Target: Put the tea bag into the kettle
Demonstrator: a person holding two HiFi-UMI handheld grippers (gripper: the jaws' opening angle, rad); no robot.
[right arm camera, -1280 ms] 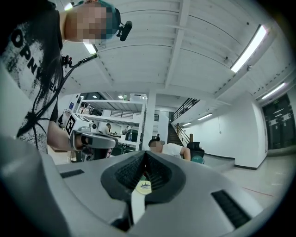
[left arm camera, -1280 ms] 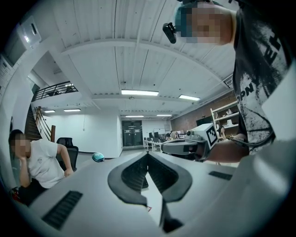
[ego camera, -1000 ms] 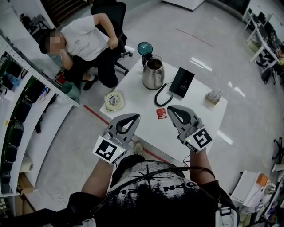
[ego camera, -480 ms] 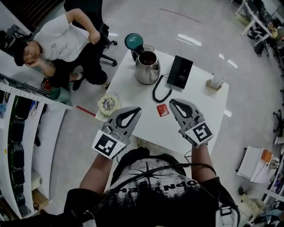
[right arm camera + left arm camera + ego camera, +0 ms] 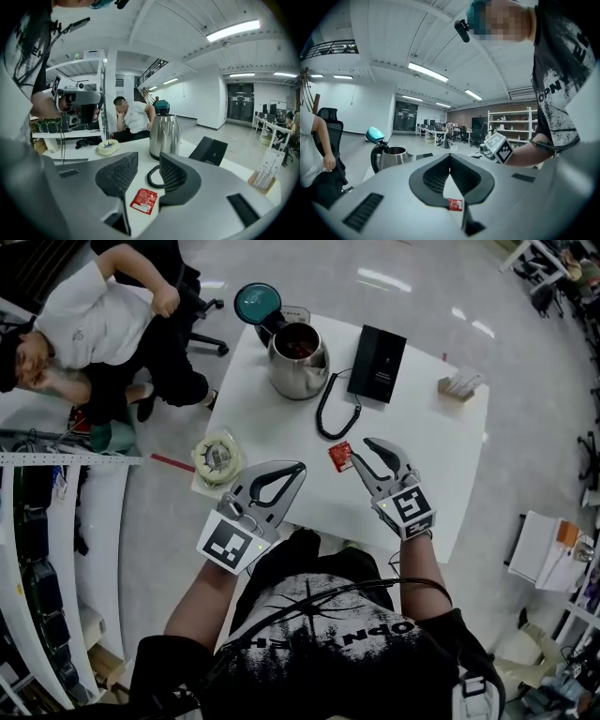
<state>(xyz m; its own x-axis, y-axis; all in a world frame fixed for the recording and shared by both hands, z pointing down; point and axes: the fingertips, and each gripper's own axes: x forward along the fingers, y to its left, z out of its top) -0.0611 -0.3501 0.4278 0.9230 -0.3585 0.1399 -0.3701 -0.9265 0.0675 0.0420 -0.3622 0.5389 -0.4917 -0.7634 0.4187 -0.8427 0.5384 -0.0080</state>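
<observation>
Head view: I see both grippers over the near edge of the white table [image 5: 450, 474], and the tea bag [image 5: 339, 456] flat on it, just beside the tips of the right gripper [image 5: 362, 450], on the side toward the left gripper [image 5: 297, 466].
Right gripper view: only here do I get a clear read of the jaws. They stand partly apart and have just been opening. The red tea bag [image 5: 144, 200] shows low in the gap between them, lying on the table, and no pad touches it.
Left gripper view: the jaws meet at their tips with nothing gripped. The tea bag [image 5: 455, 204] shows beyond them, through the small opening behind the tips.
Kettle: the steel kettle [image 5: 298, 362] stands well beyond both jaw pairs with its teal lid [image 5: 255, 303] swung open. Only the head view looks down into its dark inside; the right gripper view shows just its wall [image 5: 165, 133], straight ahead past the jaw tips.
Beyond the right jaws: coiled cord [image 5: 154, 178], then the black box [image 5: 211, 150].
Off the left jaws' outer side: tape roll [image 5: 217, 454] at the table corner.
Since a second ago: my right jaws were together and stood short of the tea bag; now they are apart and right beside it. The tea bag and kettle lie as they did.
</observation>
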